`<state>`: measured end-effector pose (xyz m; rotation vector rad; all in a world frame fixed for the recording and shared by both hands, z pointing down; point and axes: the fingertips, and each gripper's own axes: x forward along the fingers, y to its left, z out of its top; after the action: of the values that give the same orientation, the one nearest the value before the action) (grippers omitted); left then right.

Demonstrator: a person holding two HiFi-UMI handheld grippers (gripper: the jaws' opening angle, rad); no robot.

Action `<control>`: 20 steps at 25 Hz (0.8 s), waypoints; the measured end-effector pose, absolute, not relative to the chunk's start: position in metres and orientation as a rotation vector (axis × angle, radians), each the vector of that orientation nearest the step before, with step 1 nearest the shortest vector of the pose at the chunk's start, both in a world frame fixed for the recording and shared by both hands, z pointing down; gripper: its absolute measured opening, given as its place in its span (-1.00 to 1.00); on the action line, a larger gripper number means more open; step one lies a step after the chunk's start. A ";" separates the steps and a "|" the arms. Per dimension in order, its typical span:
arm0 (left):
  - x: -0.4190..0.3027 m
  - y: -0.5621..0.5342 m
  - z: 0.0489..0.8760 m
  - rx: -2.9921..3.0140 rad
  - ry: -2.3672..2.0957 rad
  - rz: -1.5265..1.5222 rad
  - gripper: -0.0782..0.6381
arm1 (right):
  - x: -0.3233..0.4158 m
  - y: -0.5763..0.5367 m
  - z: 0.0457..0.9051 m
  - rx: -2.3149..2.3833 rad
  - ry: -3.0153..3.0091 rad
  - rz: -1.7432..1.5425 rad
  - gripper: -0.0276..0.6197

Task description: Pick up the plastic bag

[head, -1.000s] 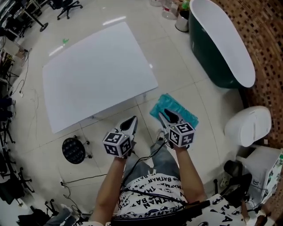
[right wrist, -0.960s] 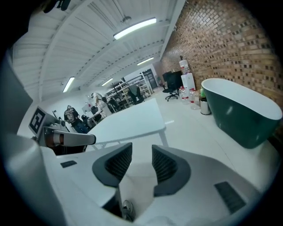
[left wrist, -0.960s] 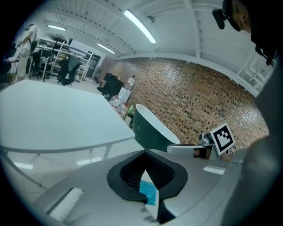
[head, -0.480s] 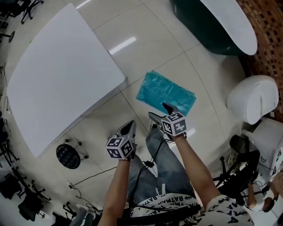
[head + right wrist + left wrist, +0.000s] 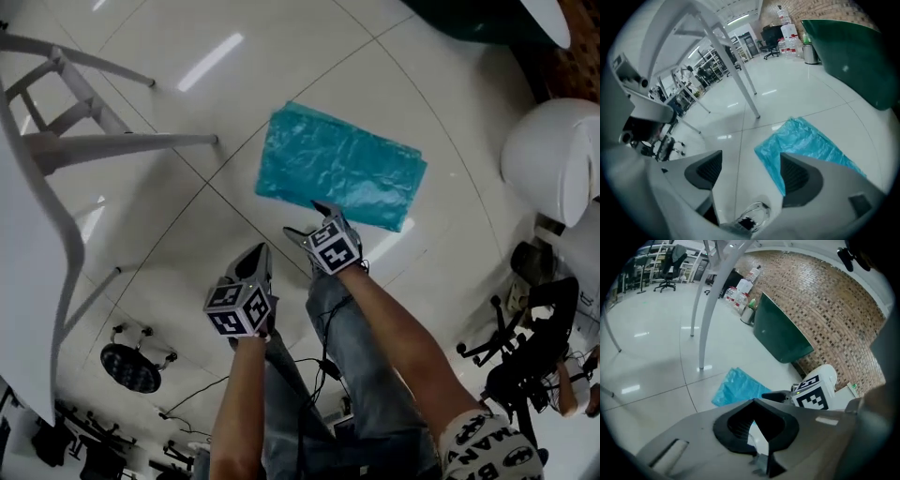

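Right gripper (image 5: 305, 219): jaws spread wide and just been opening; only bare floor tile shows in the gap between them; nothing gripped.
Left gripper (image 5: 257, 253): jaws closed tip to tip, nothing held between them; it sits beside the right gripper, on the side away from the bag.

Plastic bag (image 5: 342, 167) lies flat on the floor (image 5: 187, 225), just ahead of the right gripper; in the head view its near long edge lies right at the tip of the far jaw; in the right gripper view one corner of the bag runs behind the right-hand jaw, while the left-hand jaw is over plain tile; whether a jaw touches the film I cannot tell. From the left gripper view the bag is ahead and slightly to the right, with the right gripper's marker cube beside it.

Bag appearance: teal, thin film, roughly rectangular, surface finely crinkled with small glints; edges a little uneven; it lies across a grout line.

Surroundings: floor of large glossy pale tiles with thin dark joints, reflecting ceiling lights; white tubular table legs (image 5: 103, 141) to the left of the bag; dark green tub (image 5: 853, 51) with smooth curved wall beyond it; brick-patterned wall (image 5: 825, 310) behind the tub.
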<state>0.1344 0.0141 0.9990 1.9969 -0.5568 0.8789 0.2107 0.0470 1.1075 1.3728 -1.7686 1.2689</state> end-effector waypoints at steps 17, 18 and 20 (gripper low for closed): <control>0.119 0.020 1.192 1.925 -0.497 1.052 -0.81 | 0.197 0.032 1.334 1.196 -1.665 0.937 0.29; 0.118 0.020 1.192 1.926 -0.495 1.049 -0.81 | 0.196 0.029 1.338 1.173 -1.666 0.910 0.22; 0.116 0.022 1.193 1.914 -0.495 1.034 -0.82 | 0.197 0.025 1.343 1.134 -1.664 0.857 0.22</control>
<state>0.1160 0.0216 1.1932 1.9136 -0.4954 1.0344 0.1966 0.0247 1.3432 1.1339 -1.6637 0.8573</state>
